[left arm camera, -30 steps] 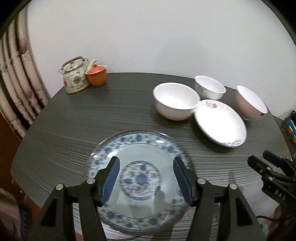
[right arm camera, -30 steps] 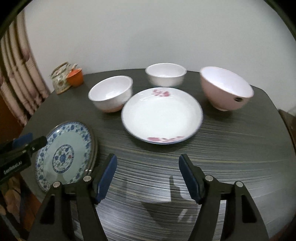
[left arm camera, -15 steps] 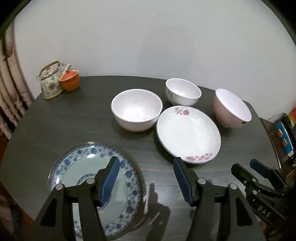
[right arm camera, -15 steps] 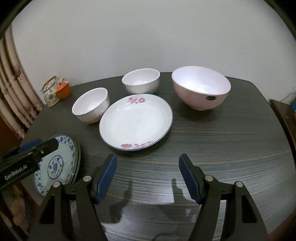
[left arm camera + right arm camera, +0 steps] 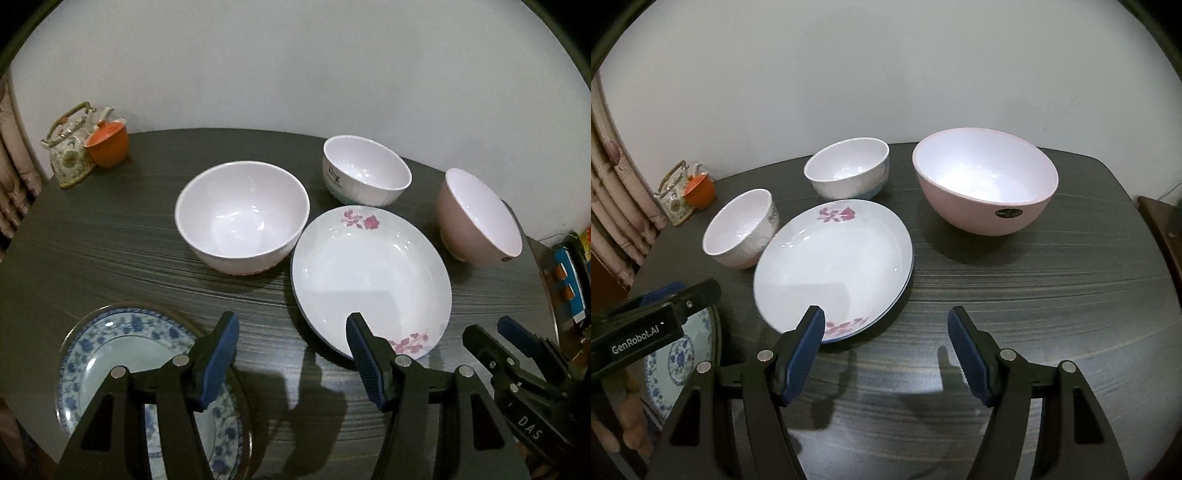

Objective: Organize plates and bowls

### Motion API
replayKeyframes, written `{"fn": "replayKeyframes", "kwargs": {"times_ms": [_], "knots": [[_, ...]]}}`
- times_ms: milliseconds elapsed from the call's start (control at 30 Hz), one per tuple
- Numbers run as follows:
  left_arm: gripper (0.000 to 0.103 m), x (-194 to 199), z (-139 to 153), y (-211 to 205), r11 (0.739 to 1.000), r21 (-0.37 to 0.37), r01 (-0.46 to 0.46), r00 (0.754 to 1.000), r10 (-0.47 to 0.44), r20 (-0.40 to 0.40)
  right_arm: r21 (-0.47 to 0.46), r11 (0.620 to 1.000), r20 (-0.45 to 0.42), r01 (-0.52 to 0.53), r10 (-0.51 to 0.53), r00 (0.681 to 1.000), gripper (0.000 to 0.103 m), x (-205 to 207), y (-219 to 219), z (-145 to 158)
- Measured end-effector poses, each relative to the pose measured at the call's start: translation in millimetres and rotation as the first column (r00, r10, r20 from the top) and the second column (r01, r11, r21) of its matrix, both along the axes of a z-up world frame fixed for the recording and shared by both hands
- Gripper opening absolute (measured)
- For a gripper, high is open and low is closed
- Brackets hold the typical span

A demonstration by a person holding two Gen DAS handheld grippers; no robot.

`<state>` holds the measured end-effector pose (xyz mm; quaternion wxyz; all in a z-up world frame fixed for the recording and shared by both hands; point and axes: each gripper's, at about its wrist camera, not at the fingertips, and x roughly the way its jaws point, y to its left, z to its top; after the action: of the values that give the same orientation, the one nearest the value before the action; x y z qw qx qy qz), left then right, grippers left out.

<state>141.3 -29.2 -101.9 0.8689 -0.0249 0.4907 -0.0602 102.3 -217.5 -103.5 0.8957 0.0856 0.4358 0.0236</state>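
Observation:
A blue-patterned plate (image 5: 110,354) lies at the table's near left. A white plate with pink flowers (image 5: 369,273) sits in the middle, with a large white bowl (image 5: 242,218) touching its left rim. Behind it are a smaller white bowl (image 5: 365,170) and, to the right, a tilted pink bowl (image 5: 476,218). My left gripper (image 5: 291,321) hovers open over bare table between the two plates, holding nothing. My right gripper (image 5: 885,314) hovers open and empty just right of the flowered plate's (image 5: 834,266) near rim, with the pink bowl (image 5: 984,184) beyond it.
A floral teapot (image 5: 70,147) and an orange cup (image 5: 109,146) stand at the far left corner. A curtain (image 5: 613,184) hangs left of the table. A wall runs close behind. Coloured clutter (image 5: 569,273) lies beyond the table's right edge.
The left gripper has moved right, off the blue plate and toward the flowered plate. The right gripper has shifted right and forward, and the pink bowl now looms larger.

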Motion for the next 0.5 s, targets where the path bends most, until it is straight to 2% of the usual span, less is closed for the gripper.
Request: {"fn": "replayKeyframes", "kwargs": {"times_ms": [167,233,333,500], "knots": [[0.062,16,-14,-2,0.999,-0.035,-0.006,0.999,0.005,-0.045,-0.003,1.000,-0.028,-0.024,0.024,0.999,0.066,16,-5,-10],[0.062,23,-19,-2,0.997,-0.077,-0.004,0.998,-0.002,-0.070,0.010,0.999,-0.039,-0.035,0.036,0.999,0.066,23,-7,-13],[0.062,31,-23,-1,0.992,-0.126,-0.009,0.995,-0.003,-0.099,0.072,0.995,-0.057,-0.062,0.066,0.996,0.066,34,-14,-17],[0.062,39,-27,-3,0.987,-0.159,0.006,0.994,-0.024,-0.111,0.218,0.973,-0.083,-0.073,0.093,0.992,0.056,49,-28,-28]]}}
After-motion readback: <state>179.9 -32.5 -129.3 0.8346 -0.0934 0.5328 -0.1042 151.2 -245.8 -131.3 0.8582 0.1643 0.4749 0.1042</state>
